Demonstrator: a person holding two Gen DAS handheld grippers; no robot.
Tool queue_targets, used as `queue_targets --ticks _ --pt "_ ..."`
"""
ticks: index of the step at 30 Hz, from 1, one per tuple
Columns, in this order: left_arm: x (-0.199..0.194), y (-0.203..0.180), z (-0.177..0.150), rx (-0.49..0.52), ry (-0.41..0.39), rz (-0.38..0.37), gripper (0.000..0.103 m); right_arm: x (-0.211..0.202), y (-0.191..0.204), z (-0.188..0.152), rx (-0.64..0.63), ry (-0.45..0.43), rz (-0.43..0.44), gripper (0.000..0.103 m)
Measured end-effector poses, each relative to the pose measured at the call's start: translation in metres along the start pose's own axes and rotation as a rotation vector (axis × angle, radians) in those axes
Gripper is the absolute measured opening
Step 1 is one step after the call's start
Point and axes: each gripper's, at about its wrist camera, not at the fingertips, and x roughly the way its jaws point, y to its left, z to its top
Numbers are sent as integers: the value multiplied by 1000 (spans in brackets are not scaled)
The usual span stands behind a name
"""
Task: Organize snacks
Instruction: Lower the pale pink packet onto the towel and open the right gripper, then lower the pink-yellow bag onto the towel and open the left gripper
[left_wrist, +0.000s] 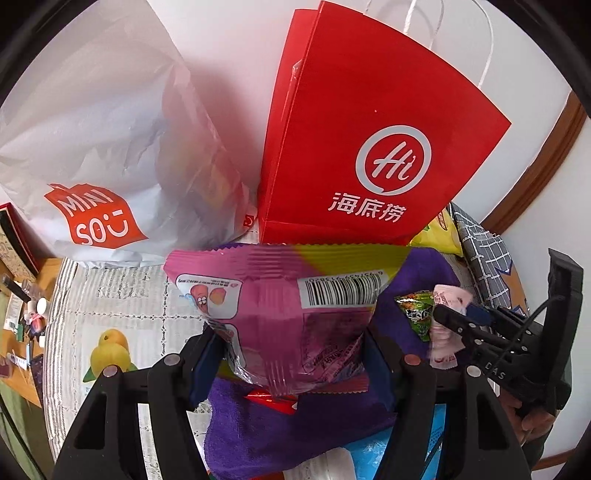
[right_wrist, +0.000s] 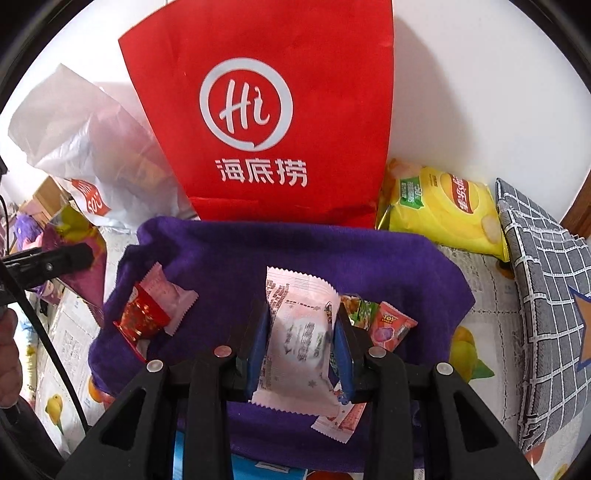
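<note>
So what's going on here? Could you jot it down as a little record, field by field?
left tongs: shut on a pink-yellow packet, lifted
right tongs: shut on a pale pink packet
underneath: purple towel with small snacks
loose snacks: red candy, green candy, Toy Story candy
behind: red bag, upright; white bag, crumpled
right of red bag: yellow chips
</note>
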Motion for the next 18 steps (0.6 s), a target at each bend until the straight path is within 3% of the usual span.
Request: queue_targets --ticks 18 --pt "16 -11 -3 30 55 14 66 -13 -2 2 12 -22 -5 35"
